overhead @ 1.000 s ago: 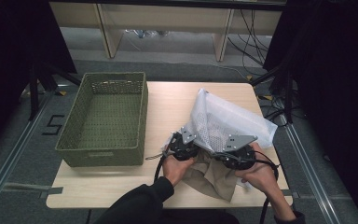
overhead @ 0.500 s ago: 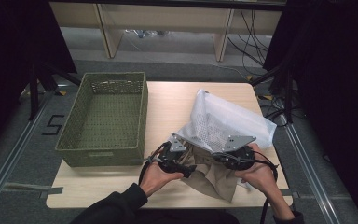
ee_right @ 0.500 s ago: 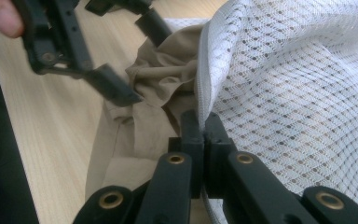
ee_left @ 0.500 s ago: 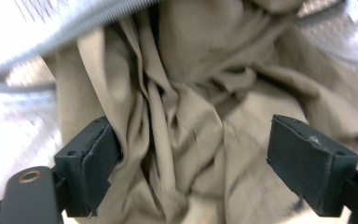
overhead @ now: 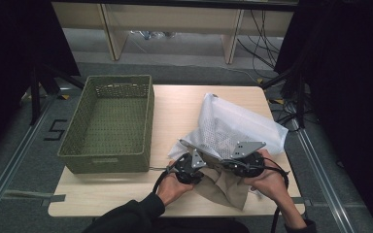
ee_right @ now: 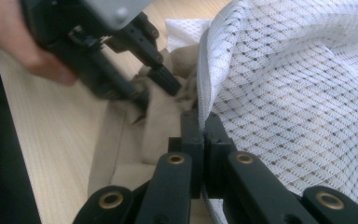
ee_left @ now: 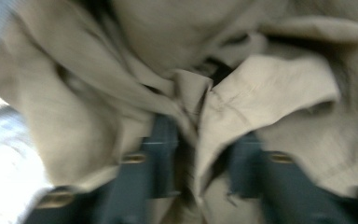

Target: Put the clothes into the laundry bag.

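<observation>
high view: the white mesh bag (overhead: 233,128) lies on the right half of the table (overhead: 175,104), its long axis running from the far centre toward the near right edge, the open mouth turned toward you at the near side. the beige garment (overhead: 226,187) spills out of that mouth toward the near table edge, crumpled, with no clear direction of its own. the green woven basket (overhead: 109,124) stands well apart on the left half of the table, its long axis running away from you.

left gripper view: your left gripper (ee_left: 198,163) has just been closing its jaws, and a fold of the beige garment now stands between them; the jaws are only partly drawn together and press on the cloth from both sides. the picture is blurred, so the exact line of contact cannot be read. in the high view this gripper (overhead: 194,167) sits at the near left corner of the bag's mouth.

right gripper view: your right gripper (ee_right: 203,123) has its jaws pressed fully together, pinching the hemmed edge of the white mesh bag at its mouth, with the beige garment just beside it on the left. your left gripper (ee_right: 154,88) appears farther off, its tips buried in the same garment
</observation>
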`<state>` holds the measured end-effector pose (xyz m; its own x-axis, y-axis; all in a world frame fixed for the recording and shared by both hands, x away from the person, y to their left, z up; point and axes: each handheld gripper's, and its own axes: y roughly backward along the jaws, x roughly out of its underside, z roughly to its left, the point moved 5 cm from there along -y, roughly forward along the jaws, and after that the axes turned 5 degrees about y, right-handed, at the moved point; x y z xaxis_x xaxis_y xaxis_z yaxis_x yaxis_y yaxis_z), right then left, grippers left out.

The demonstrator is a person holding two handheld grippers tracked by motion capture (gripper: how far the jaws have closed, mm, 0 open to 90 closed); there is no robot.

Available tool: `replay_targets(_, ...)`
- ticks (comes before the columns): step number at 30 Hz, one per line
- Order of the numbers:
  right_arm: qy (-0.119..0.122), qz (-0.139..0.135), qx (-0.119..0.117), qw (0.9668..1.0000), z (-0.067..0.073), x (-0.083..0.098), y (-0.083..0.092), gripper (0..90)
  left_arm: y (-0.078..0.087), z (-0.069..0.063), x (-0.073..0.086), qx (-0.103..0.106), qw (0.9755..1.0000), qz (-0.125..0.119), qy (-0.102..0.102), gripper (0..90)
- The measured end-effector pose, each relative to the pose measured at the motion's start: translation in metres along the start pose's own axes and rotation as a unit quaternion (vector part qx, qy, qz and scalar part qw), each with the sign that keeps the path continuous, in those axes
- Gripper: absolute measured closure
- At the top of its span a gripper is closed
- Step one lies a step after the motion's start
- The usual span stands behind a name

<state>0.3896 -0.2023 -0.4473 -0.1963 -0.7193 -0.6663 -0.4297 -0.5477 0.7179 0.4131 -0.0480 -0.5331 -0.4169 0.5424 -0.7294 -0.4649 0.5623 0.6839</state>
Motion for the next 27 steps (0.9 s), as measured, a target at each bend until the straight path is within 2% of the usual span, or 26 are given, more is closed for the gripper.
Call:
replay_targets(2, -0.006, 0.001, 0.003, 1.0, 0.0, 0.0, 0.001, 90.0, 0.002, 0.002, -0.007, -0.004, 0.9999, -0.013, 0.01, 80.6)
replay_targets(3, -0.001, -0.001, 0.002, 1.0, 0.0, -0.001, 0.002, 90.0, 0.003, 0.002, -0.011, -0.011, 0.9992, -0.03, 0.023, 82.7)
replay_targets(6, -0.003, -0.007, 0.001, 1.0, 0.0, -0.002, 0.004, 90.0, 0.014, 0.005, -0.031, -0.023, 0.9969, -0.068, 0.032, 85.1)
replay_targets(7, -0.003, -0.006, 0.001, 1.0, 0.0, -0.002, 0.005, 90.0, 0.016, 0.006, -0.038, -0.023, 0.9957, -0.081, 0.04, 85.7)
replay_targets(10, 0.001, -0.008, -0.005, 1.0, 0.001, -0.004, 0.007, 90.0, 0.014, 0.008, -0.048, -0.019, 0.9941, -0.092, 0.054, 86.2)
replay_targets(11, -0.008, -0.008, 0.002, 0.9999, 0.002, -0.004, 0.007, 90.0, 0.01, 0.008, -0.047, -0.015, 0.9947, -0.087, 0.052, 85.9)
replay_targets(13, -0.004, -0.005, -0.011, 0.9999, 0.003, -0.003, 0.006, 90.0, -0.003, 0.011, -0.042, -0.028, 0.9952, -0.076, 0.055, 84.6)
replay_targets(14, -0.001, -0.005, -0.012, 0.9999, 0.004, -0.002, 0.004, 90.0, -0.009, 0.012, -0.04, -0.023, 0.9945, -0.081, 0.062, 84.0)
replay_targets(15, -0.009, -0.008, -0.006, 0.9999, 0.005, -0.001, 0.003, 90.0, -0.013, 0.014, -0.037, -0.023, 0.9943, -0.079, 0.067, 83.3)
replay_targets(16, 0.0, -0.002, -0.015, 0.9999, 0.005, 0.001, 0.002, 90.0, -0.017, 0.016, -0.035, -0.024, 0.9935, -0.081, 0.077, 82.2)
replay_targets(17, -0.008, -0.006, -0.008, 0.9999, 0.005, 0.002, 0.001, 90.0, -0.019, 0.018, -0.033, -0.024, 0.9936, -0.077, 0.079, 80.6)
replay_targets(18, -0.004, -0.001, -0.015, 0.9999, 0.005, 0.003, 0.001, 90.0, -0.02, 0.019, -0.031, -0.018, 0.9928, -0.08, 0.087, 79.1)
replay_targets(19, -0.014, -0.001, -0.008, 0.9999, 0.005, 0.006, 0.0, 90.0, -0.019, 0.02, -0.031, -0.013, 0.9929, -0.079, 0.087, 76.6)
replay_targets(20, -0.009, 0.001, -0.017, 0.9998, 0.004, 0.007, 0.001, 90.0, -0.017, 0.019, -0.031, -0.006, 0.9926, -0.081, 0.09, 73.1)
replay_targets(21, -0.019, 0.001, -0.013, 0.9997, 0.004, 0.008, 0.001, 90.0, -0.014, 0.019, -0.031, -0.003, 0.992, -0.082, 0.096, 69.6)
replay_targets(23, -0.025, -0.003, -0.012, 0.9996, 0.003, 0.01, 0.002, 90.0, -0.004, 0.017, -0.029, 0.014, 0.9919, -0.072, 0.103, 57.8)
replay_targets(24, -0.017, -0.001, -0.014, 0.9998, 0.001, 0.01, 0.003, 90.0, 0.003, 0.015, -0.027, 0.016, 0.9924, -0.063, 0.104, 50.7)
replay_targets(27, -0.027, -0.002, -0.014, 0.9995, -0.001, 0.011, 0.004, 90.0, 0.023, 0.01, -0.02, 0.016, 0.9939, -0.052, 0.096, 35.2)
